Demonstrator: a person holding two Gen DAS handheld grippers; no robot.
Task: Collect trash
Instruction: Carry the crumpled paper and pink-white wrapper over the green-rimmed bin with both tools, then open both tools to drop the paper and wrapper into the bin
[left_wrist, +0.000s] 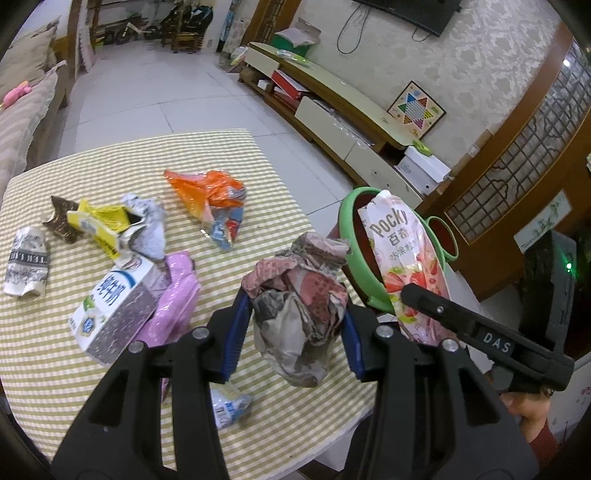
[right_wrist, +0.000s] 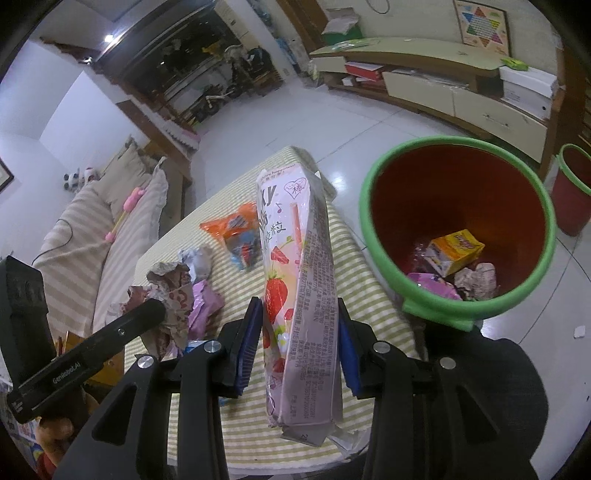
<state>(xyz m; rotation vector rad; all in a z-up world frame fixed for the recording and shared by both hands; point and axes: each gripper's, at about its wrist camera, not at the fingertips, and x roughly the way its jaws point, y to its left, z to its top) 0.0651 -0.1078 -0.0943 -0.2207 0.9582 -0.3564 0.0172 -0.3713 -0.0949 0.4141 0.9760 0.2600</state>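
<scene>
My left gripper (left_wrist: 293, 325) is shut on a crumpled ball of pink and grey paper (left_wrist: 301, 295), held above the striped table (left_wrist: 258, 177). My right gripper (right_wrist: 301, 345) is shut on a pink Pocky box (right_wrist: 301, 280), which stands upright between the blue pads. That same Pocky box (left_wrist: 402, 254) shows in the left wrist view, in front of the bin. The red bin with a green rim (right_wrist: 458, 236) stands on the floor right of the table; it holds a yellow carton, pink wrapper and crumpled paper.
Left on the table lie a milk carton (left_wrist: 110, 310), a pink wrapper (left_wrist: 173, 295), a torn yellow box (left_wrist: 107, 225), an orange snack bag (left_wrist: 210, 195) and a rolled paper (left_wrist: 27, 266). A second red bin (right_wrist: 572, 192) stands further right. A sofa (right_wrist: 110, 229) sits left.
</scene>
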